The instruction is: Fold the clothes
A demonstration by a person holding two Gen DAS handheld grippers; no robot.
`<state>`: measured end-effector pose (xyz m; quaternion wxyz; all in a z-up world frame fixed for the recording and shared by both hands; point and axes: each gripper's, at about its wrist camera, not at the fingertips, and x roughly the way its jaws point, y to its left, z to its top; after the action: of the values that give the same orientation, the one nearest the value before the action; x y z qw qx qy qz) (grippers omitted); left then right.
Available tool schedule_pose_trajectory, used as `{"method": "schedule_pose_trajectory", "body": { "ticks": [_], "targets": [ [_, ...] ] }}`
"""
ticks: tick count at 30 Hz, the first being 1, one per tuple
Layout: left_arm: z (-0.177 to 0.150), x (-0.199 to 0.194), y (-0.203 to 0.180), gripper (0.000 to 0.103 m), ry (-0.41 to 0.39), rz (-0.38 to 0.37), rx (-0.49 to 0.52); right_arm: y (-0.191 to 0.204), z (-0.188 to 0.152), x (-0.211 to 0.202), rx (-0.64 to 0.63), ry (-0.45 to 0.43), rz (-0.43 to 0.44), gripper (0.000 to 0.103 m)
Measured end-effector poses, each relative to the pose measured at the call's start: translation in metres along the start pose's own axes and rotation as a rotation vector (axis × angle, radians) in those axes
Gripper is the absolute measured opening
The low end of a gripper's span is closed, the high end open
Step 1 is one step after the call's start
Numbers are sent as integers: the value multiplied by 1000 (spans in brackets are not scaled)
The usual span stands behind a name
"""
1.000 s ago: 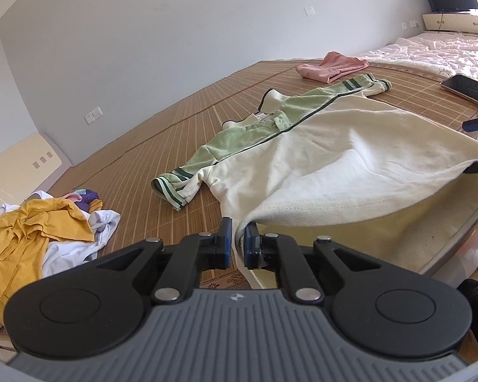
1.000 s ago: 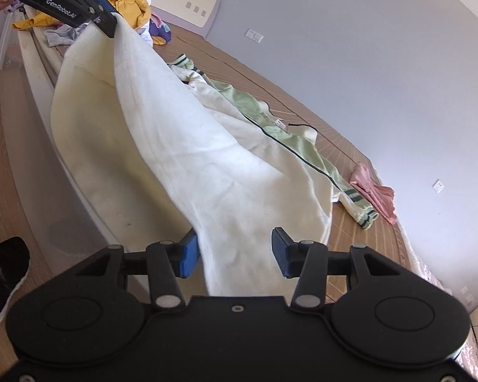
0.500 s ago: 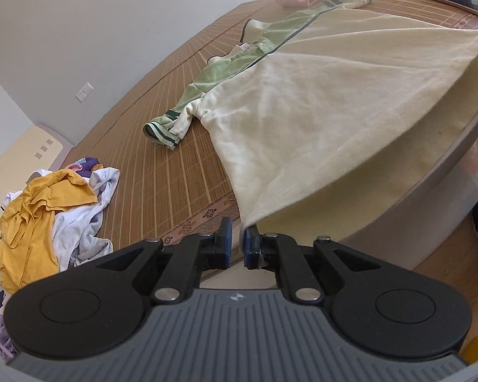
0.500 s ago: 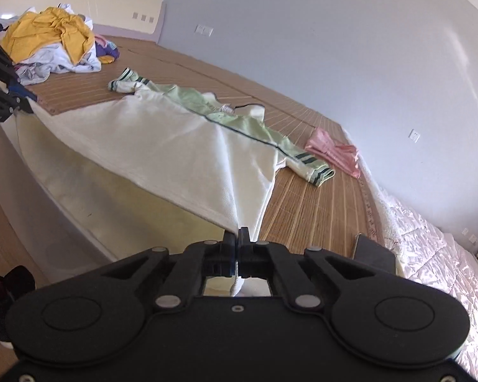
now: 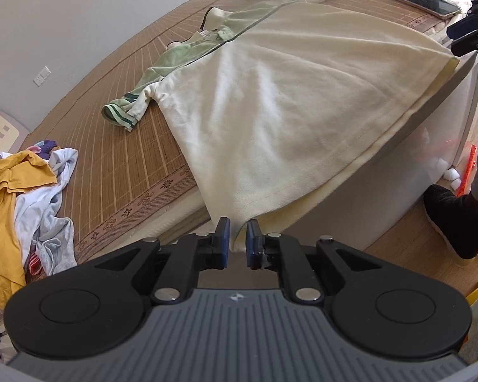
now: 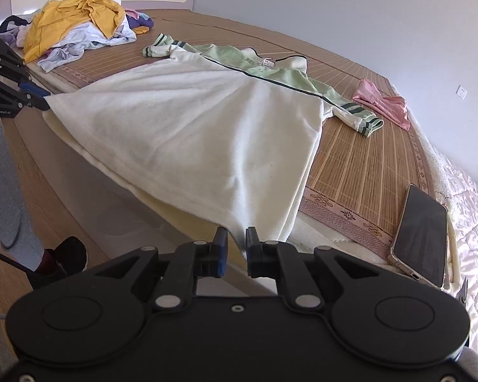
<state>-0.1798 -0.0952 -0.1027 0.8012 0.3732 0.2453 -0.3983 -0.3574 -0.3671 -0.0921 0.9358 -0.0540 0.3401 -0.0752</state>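
A cream shirt with green shoulders and striped cuffs [image 5: 286,95] lies spread front-down on the bamboo mat [image 5: 111,165], its hem hanging over the bed's near edge. My left gripper [image 5: 237,242] has one hem corner between its blue pads. Its jaws are opening, but the cloth fills the narrow gap. In the right wrist view the left gripper [image 6: 35,95] still touches that corner. My right gripper [image 6: 236,242] is at the other hem corner of the shirt [image 6: 191,127], jaws opening, with cloth loose in the gap. In the left wrist view the right gripper [image 5: 465,36] sits just above that corner.
A pile of yellow, white and purple clothes [image 6: 79,19] lies by the headboard. A pink garment [image 6: 385,105] sits beyond the far sleeve. A phone [image 6: 420,232] rests at the mat's edge near a quilt. A person's black shoe [image 5: 455,219] is on the wooden floor by the bed.
The raised hem has come down and been pulled flat over the bed edge. The right jaws shut on their corner, then parted. The left jaws have widened slightly.
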Motion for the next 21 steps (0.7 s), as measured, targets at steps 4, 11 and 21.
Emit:
{"method": "schedule_pose_trajectory", "body": {
  "ticks": [4,11,21],
  "targets": [
    [20,-22,27,52,-155,19,-128,-20,15,-16,98,-88,56,38],
    [77,-23,119,88,-472,56,-546,-59,61,-28,257,-247,173,63],
    [96,127,222,87,-342,-90,-1168,-90,133,15,193,-278,228,78]
  ]
}}
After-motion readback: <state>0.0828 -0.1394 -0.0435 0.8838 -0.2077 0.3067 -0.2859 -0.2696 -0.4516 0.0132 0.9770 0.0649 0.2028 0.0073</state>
